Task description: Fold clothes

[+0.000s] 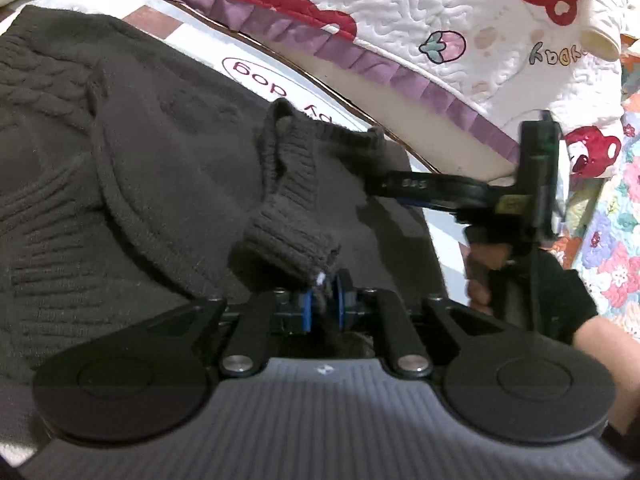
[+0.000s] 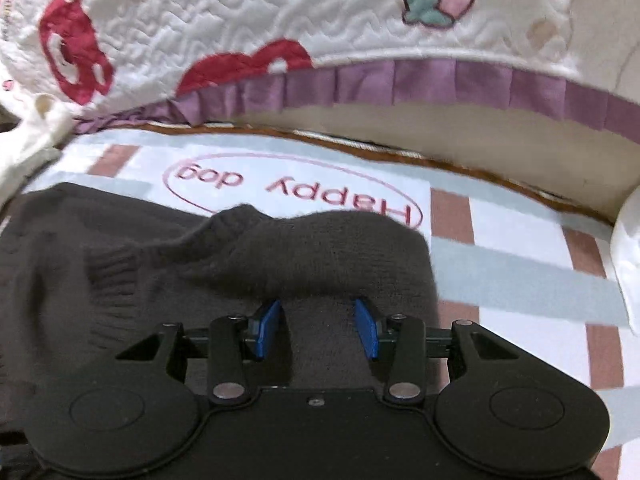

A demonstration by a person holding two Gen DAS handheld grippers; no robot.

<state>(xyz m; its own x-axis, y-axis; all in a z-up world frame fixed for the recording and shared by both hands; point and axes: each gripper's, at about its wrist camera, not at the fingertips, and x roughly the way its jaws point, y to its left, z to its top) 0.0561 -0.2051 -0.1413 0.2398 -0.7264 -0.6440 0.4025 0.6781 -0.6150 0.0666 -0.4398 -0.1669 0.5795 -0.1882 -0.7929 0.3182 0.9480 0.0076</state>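
A dark brown knit sweater [image 1: 140, 184] lies spread on a checked mat. My left gripper [image 1: 325, 300] is shut on the sweater's ribbed cuff [image 1: 288, 240], which stands up bunched from between the blue pads. In the left wrist view my right gripper [image 1: 380, 188] reaches in from the right, its tips at the sweater's far right edge. In the right wrist view my right gripper [image 2: 318, 320] is open, its blue pads [image 2: 268, 328] apart just over the sweater [image 2: 320, 248]. A raised fold lies at their tips, with nothing pinched.
The mat [image 2: 520, 264] is printed "Happy dog" and has pink and grey bands. A white quilt [image 2: 240, 20] with red figures and a purple frill rises along the far side. A person's hand [image 1: 480, 280] holds the right gripper. A floral cloth [image 1: 616, 264] lies at the right.
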